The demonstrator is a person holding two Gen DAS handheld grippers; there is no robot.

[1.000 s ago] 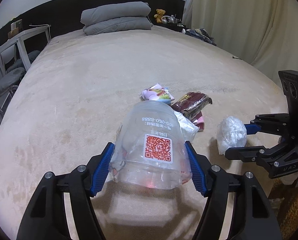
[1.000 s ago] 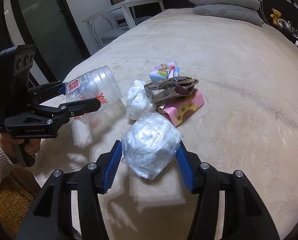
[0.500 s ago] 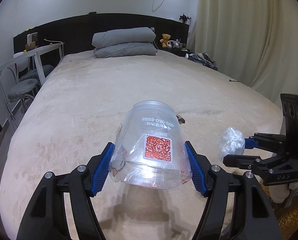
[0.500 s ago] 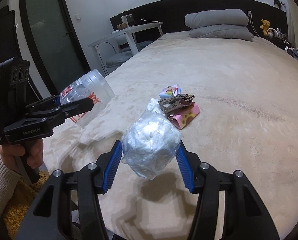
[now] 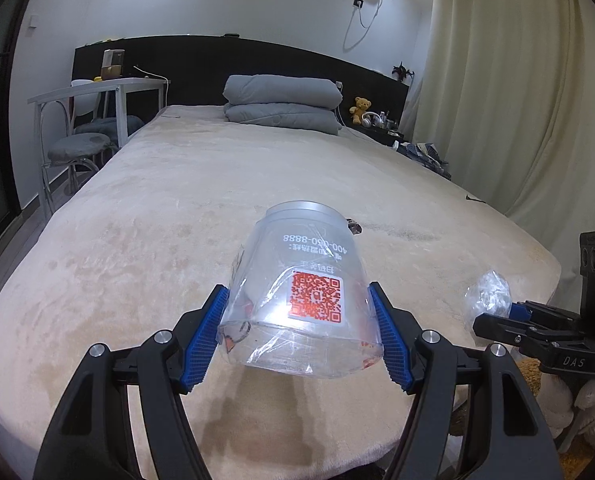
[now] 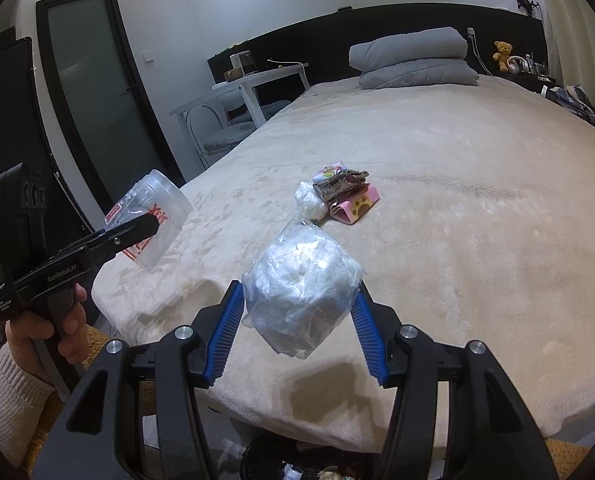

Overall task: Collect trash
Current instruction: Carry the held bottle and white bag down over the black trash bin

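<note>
My left gripper (image 5: 299,330) is shut on a clear plastic cup (image 5: 303,292) with a red QR sticker, held above the bed's near edge; the cup also shows in the right wrist view (image 6: 149,220). My right gripper (image 6: 297,320) is shut on a crumpled clear plastic bag wad (image 6: 301,288), also lifted off the bed; the wad shows at the right of the left wrist view (image 5: 489,296). More trash lies on the beige bed (image 6: 477,208): a second clear plastic wad (image 6: 309,202), a brown wrapper (image 6: 339,184), a pink packet (image 6: 357,206) and a colourful packet (image 6: 327,172).
A dark bin (image 6: 297,464) with rubbish sits on the floor below the bed's edge. Grey folded duvets (image 5: 281,104) lie at the headboard. A white desk with stools (image 5: 89,128) stands left of the bed; curtains (image 5: 517,100) hang on the right.
Both grippers have risen and pulled back from the bed toward its near edge, carrying the cup and the plastic wad. The remaining trash pile now lies farther away.
</note>
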